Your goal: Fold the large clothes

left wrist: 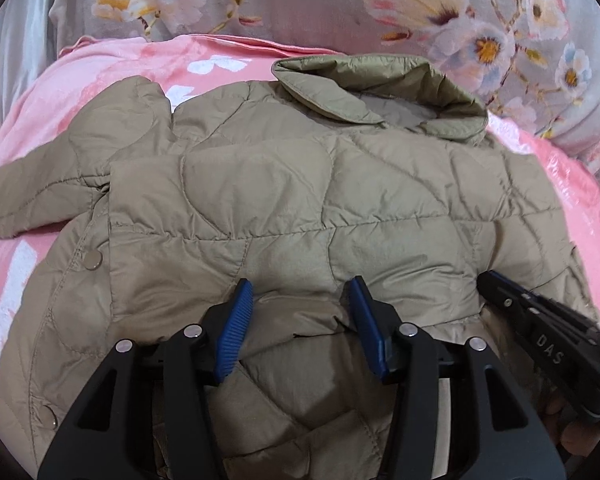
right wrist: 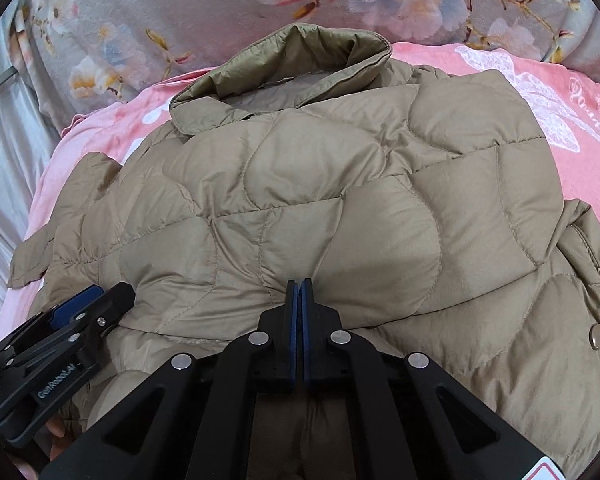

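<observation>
— So, how far along?
— Partly: the tan quilted puffer jacket (left wrist: 300,184) lies on the pink bedspread (left wrist: 32,120), near hem folded over its middle.
— Grippers?
— Left gripper (left wrist: 300,300) gapes wide, holding nothing; right gripper (right wrist: 299,292) pinches the fold's edge. Sleeves remain.

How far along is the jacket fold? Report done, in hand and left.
Done: the quilted tan jacket lies on the pink blanket, its near hem edge already folded up over the body toward the collar.
In hand: the right gripper has its jaws closed at that folded edge; the left gripper is open just above it.
Left: one sleeve still sticks out sideways, so the bundle is not compact.
</observation>
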